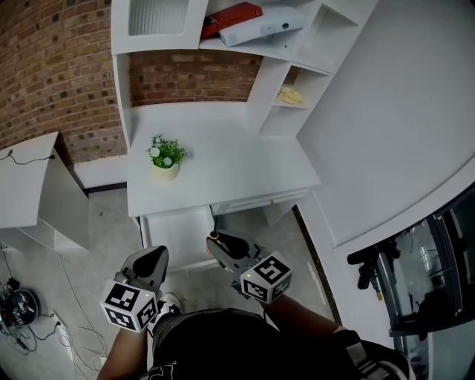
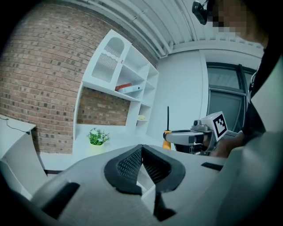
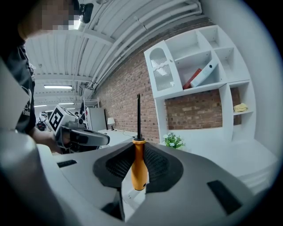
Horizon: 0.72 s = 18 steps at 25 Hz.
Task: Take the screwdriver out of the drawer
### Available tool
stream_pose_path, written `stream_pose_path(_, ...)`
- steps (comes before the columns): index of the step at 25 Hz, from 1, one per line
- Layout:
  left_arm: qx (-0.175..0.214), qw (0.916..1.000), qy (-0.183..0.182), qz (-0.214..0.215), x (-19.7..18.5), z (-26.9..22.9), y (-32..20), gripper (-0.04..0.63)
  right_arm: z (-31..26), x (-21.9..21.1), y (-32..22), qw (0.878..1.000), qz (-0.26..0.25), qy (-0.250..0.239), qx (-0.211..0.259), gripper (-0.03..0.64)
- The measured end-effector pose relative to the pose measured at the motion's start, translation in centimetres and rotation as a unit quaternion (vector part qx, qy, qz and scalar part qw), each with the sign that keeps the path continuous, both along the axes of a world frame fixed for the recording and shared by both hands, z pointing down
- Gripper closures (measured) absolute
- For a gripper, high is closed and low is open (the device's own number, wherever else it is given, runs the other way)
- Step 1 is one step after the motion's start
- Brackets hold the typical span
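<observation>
My right gripper (image 1: 217,242) is shut on the screwdriver (image 1: 214,237), held in the air in front of the open white drawer (image 1: 180,228) under the desk. In the right gripper view the orange handle (image 3: 139,170) is clamped between the black pads, and the dark shaft (image 3: 138,115) points straight up past the jaws of my right gripper (image 3: 139,152). My left gripper (image 1: 157,254) hangs beside it to the left, shut with nothing in it. From the left gripper view (image 2: 141,149) I see the right gripper (image 2: 189,137) carrying the upright screwdriver (image 2: 167,121). The drawer's visible inside looks bare.
A small potted plant (image 1: 165,157) stands on the white desk (image 1: 237,167). The shelves above hold a red book (image 1: 231,16), a white box (image 1: 263,26) and a yellow cloth (image 1: 289,95). A low white table (image 1: 26,182) is at left, cables (image 1: 18,304) on the floor.
</observation>
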<state>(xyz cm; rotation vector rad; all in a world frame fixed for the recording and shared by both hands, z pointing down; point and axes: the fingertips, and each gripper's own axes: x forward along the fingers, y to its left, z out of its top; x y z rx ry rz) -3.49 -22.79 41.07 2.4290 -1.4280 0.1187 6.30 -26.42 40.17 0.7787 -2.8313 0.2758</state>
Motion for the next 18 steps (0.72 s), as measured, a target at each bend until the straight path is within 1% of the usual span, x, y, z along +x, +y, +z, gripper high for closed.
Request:
stream_pose_path(9,-0.005,0.9999,-0.006,-0.006,2.2,0.2,1.6,0.577,0.9,2.3,1.7,1.0,0.002,-0.004,-0.014,0.544)
stream_pose_path(18,-0.011,0.9999,-0.009,-0.008,3.2,0.2,2.8,0.577,1.8,3.2,3.1,0.999,0.0,-0.004,-0.032,0.544)
